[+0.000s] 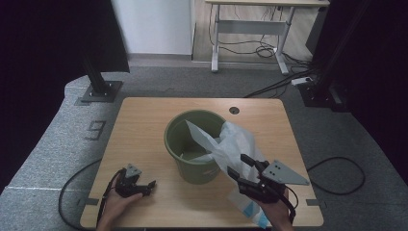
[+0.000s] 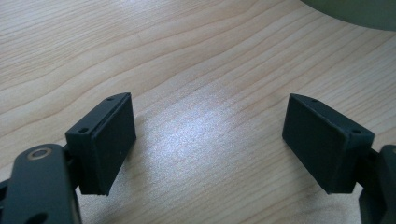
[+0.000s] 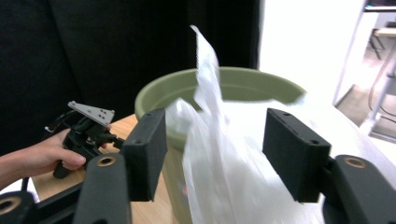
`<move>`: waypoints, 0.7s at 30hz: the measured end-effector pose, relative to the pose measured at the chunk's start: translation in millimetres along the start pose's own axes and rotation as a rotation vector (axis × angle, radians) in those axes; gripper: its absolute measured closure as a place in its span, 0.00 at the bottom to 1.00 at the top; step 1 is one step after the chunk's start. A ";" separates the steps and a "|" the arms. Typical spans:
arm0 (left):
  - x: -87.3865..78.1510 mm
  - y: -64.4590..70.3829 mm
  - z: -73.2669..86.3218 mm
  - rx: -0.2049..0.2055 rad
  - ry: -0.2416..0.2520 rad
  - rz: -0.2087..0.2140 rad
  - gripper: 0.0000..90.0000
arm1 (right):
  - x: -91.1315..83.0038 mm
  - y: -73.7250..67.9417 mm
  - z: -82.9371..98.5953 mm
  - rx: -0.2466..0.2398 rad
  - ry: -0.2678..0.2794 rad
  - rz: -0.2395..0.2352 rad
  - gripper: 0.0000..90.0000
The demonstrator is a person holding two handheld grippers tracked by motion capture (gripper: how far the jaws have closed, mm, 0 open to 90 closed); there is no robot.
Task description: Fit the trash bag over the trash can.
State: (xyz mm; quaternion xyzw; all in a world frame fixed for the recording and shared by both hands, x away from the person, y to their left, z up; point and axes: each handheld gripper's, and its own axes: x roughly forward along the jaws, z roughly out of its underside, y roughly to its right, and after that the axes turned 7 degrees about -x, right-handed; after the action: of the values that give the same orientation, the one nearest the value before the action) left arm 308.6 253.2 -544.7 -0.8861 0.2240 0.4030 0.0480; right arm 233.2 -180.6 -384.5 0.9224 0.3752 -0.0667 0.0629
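Observation:
A green bucket [image 1: 192, 144] stands upright at the middle of the wooden table [image 1: 144, 120]. A thin white plastic bag [image 1: 233, 142] hangs partly inside it, drapes over its right rim and trails down to the table's front right. My right gripper [image 1: 237, 164] is held open right of the bucket. In the right gripper view the bag [image 3: 219, 158] lies between the spread jaws of the right gripper [image 3: 215, 121], unpinched, in front of the bucket [image 3: 243, 84]. My left gripper [image 1: 150, 187] rests low at the front left, open over bare wood [image 2: 210, 107].
A round cable hole [image 1: 234, 110] sits near the table's far edge. Black stands [image 1: 98, 79] and dark curtains flank the table. A white desk [image 1: 250, 29] with loose cables stands behind. Cables [image 1: 72, 187] trail from both grippers across the grey carpet.

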 end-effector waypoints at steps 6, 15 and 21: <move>0.0 0.1 0.0 -0.001 0.000 -0.001 0.19 | -15.9 -5.7 25.3 0.019 -0.040 0.039 0.35; 0.0 0.1 0.0 -0.002 -0.001 -0.001 0.19 | -0.8 -9.9 60.7 0.009 -0.147 0.094 0.31; 0.0 0.0 0.0 -0.001 0.000 0.000 0.19 | 3.7 -6.3 67.3 0.000 -0.186 0.152 0.33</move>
State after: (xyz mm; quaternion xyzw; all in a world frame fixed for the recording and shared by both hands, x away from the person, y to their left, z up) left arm 308.6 253.2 -544.7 -0.8861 0.2236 0.4032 0.0475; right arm 226.3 -184.8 -451.7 0.9380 0.2967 -0.1471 0.1022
